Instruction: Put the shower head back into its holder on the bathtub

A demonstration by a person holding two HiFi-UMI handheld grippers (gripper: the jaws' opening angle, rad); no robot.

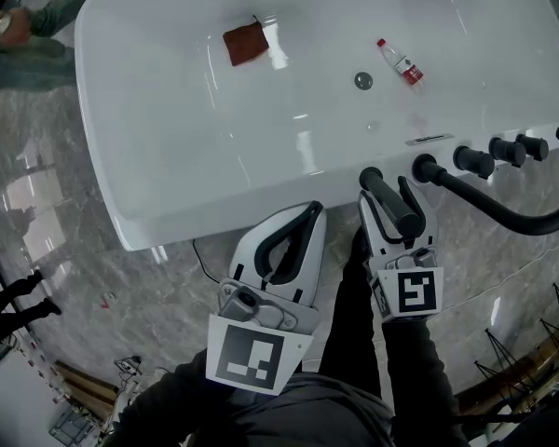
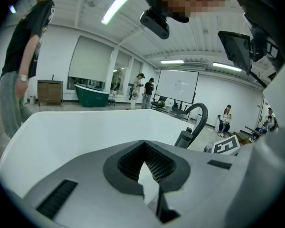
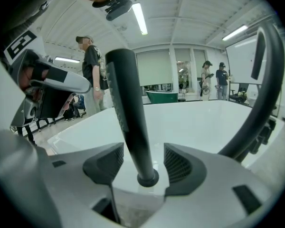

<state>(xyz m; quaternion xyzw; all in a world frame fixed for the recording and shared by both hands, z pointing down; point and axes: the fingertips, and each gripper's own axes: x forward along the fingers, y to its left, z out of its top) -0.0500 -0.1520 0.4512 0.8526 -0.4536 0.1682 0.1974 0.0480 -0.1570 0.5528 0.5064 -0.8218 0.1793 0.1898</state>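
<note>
The black shower head (image 1: pixel 392 201) is a slim wand that stands tilted, and its lower end sits in a round black holder (image 3: pixel 147 178) on the rim of the white bathtub (image 1: pixel 168 222). My right gripper (image 1: pixel 387 192) is open. Its jaws stand on either side of the wand (image 3: pixel 130 127), and neither pad presses on it. A black hose (image 1: pixel 503 214) curves away from a fitting on the rim to the right. My left gripper (image 1: pixel 312 210) hangs just outside the near rim, shut, with nothing in it; its tips meet (image 2: pixel 145 144).
Three black tap knobs (image 1: pixel 508 150) line the rim at the right. Inside the tub lie a brown cloth (image 1: pixel 245 43), a small bottle (image 1: pixel 401 62) and the drain (image 1: pixel 362 80). A person (image 1: pixel 19 26) stands at the far left corner. Grey marble floor surrounds the tub.
</note>
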